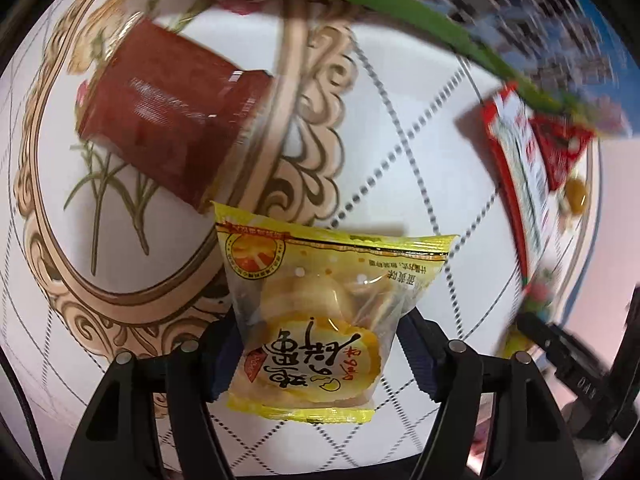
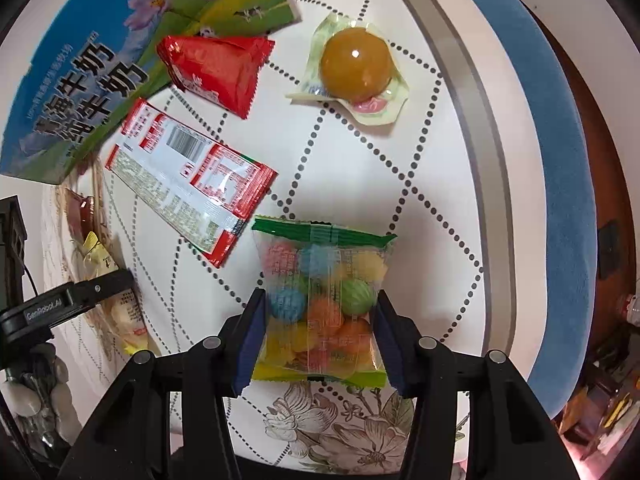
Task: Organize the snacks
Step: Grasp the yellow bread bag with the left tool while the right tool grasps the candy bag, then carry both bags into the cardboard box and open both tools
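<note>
My left gripper (image 1: pixel 316 356) points down at the surface (image 1: pixel 420 128), its jaws pinching the yellow cake packet (image 1: pixel 316 320) across its width, the long axis running straight ahead of them. My right gripper (image 2: pixel 320 336) likewise pinches the candy bag (image 2: pixel 322 304) by its sides. The milk carton (image 2: pixel 80 72) lies ahead and left of the right jaws, nearer that hand.

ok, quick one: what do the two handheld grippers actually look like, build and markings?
Both the left gripper and right gripper are matte black plastic with angular linkages, silver round pivot pins and dark blue finger pads. The right wrist view shows white "GenRobot.AI" lettering and a thin black cable on the left one.
</note>
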